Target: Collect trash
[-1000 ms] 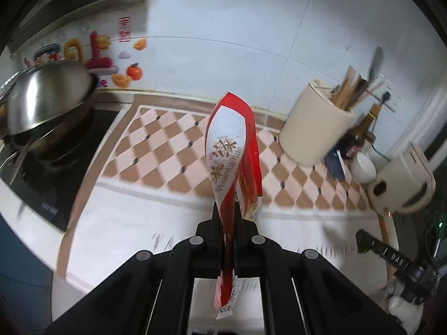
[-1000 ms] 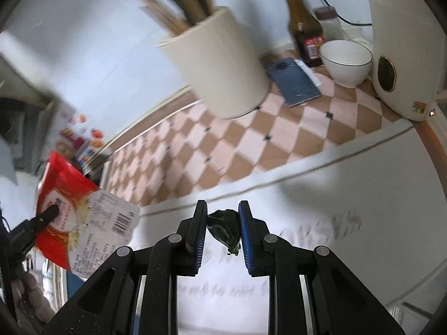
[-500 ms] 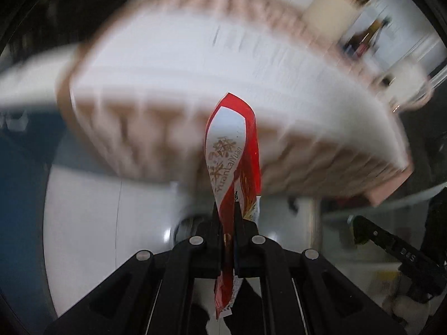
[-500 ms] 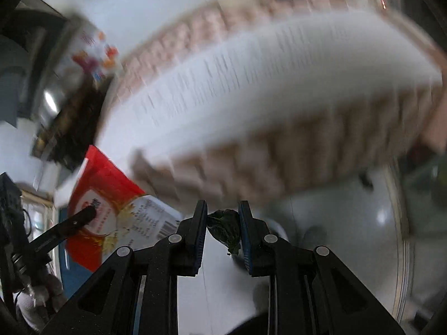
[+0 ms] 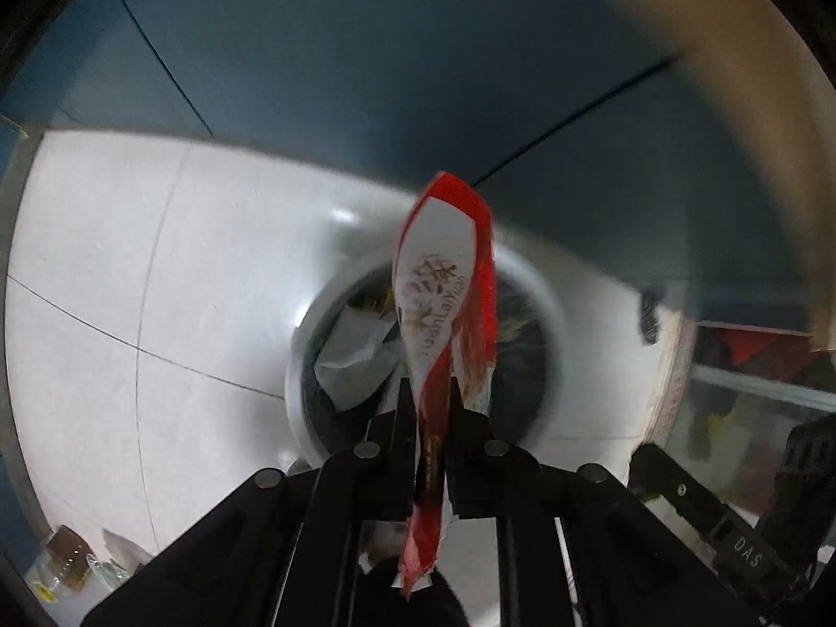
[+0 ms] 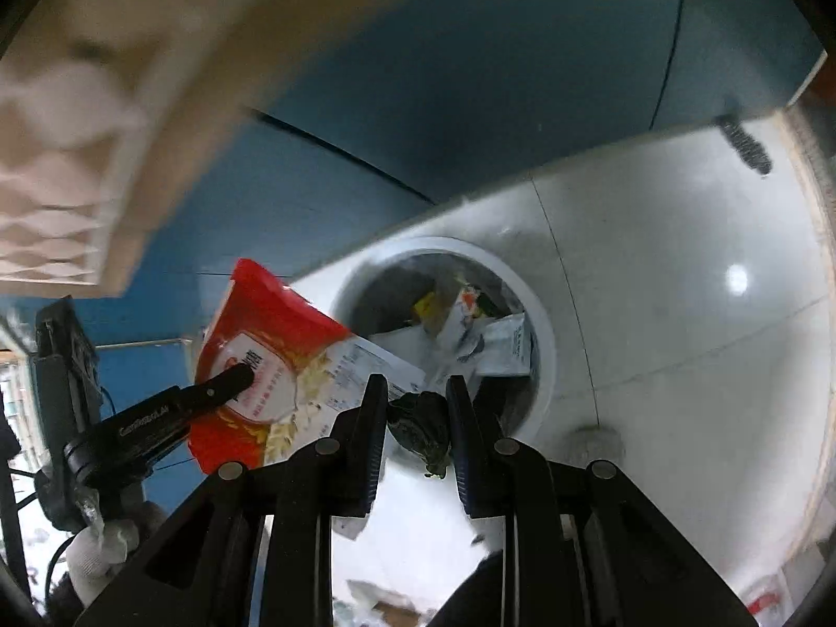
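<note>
My left gripper is shut on a red and white food packet, held edge-on above a white round trash bin on the floor. The packet also shows in the right wrist view, left of the bin. My right gripper is shut on a small dark green scrap, just in front of the bin's rim. The bin holds several wrappers and papers.
Blue cabinet doors stand behind the bin. The counter edge overhangs at the upper left. White floor tiles lie around the bin. Some litter lies on the floor at lower left.
Both grippers have swung down from the countertop to the floor, still holding their items. They now point at the trash bin below the counter.
</note>
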### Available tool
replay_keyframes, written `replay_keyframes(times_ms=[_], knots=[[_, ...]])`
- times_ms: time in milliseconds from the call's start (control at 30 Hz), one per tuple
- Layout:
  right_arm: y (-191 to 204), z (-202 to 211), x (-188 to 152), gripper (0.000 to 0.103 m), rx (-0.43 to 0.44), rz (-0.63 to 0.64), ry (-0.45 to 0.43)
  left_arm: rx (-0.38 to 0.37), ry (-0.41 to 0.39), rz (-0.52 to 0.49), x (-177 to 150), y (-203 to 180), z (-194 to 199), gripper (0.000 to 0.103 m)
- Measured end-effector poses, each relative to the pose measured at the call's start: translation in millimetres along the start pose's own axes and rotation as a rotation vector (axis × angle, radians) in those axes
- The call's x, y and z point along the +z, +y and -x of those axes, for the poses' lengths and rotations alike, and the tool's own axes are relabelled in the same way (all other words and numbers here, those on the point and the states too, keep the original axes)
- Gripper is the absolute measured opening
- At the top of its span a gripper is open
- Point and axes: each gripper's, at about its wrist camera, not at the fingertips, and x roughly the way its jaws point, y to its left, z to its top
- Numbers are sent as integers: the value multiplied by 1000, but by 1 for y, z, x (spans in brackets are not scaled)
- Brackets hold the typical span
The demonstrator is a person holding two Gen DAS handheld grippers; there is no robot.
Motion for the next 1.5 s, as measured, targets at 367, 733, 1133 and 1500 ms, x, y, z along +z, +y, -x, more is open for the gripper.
replay_keyframes(times_ms=[367,733,1133,1500], knots=[[-32,-86,11,84,-12,14,93,163,-83,-51,-8,5,-9,103],[67,81,-32,103,-341,231,-75,350,-206,-150,-70,-35,180,103],[188,408,-117,103,-368,331,-305,276,-358,-189,-161,-100,465,103],[268,601,-206,103,-307,288,-440,166,-452,-307,-227,-121,609,103]])
